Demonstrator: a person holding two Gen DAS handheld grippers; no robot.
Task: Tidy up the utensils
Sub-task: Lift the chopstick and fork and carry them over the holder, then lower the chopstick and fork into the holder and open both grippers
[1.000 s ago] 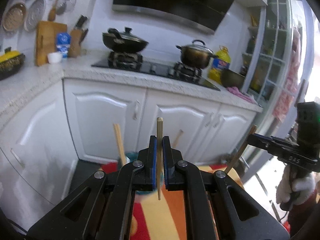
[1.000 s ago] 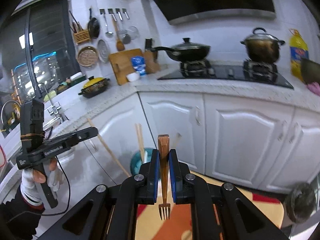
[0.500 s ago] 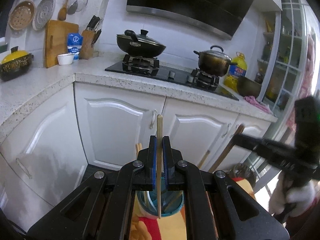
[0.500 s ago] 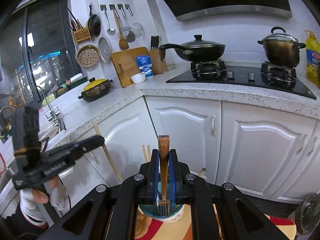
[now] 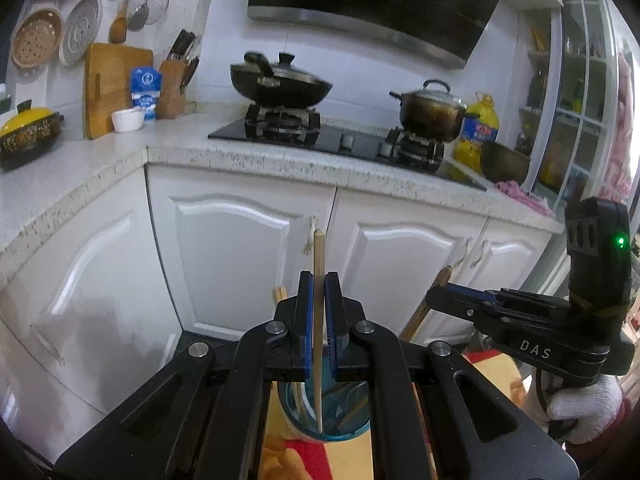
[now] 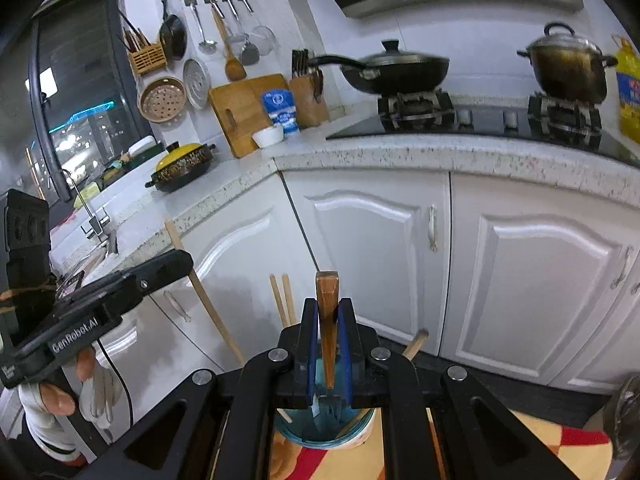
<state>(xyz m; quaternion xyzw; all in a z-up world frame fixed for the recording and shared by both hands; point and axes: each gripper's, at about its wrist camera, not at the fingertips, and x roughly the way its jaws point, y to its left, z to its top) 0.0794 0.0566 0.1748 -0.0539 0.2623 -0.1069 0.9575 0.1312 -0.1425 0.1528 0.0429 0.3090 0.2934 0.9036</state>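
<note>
My left gripper is shut on an upright bamboo chopstick. Its lower tip hangs inside the mouth of a teal cup on the floor mat. My right gripper is shut on a wooden-handled fork, tines down at the rim of the same cup. Two chopsticks and another wooden handle stand in the cup. In the right wrist view the left gripper holds its chopstick slanted. In the left wrist view the right gripper comes in from the right.
White cabinet doors stand right behind the cup, under a speckled countertop. On the hob sit a wok and a pot. A red and yellow mat covers the floor. Gloved hands hold both tools.
Both grippers have moved forward and slightly down toward the cabinets. The teal cup has come in under them, and the chopstick tip and fork tines now hang at its mouth.
</note>
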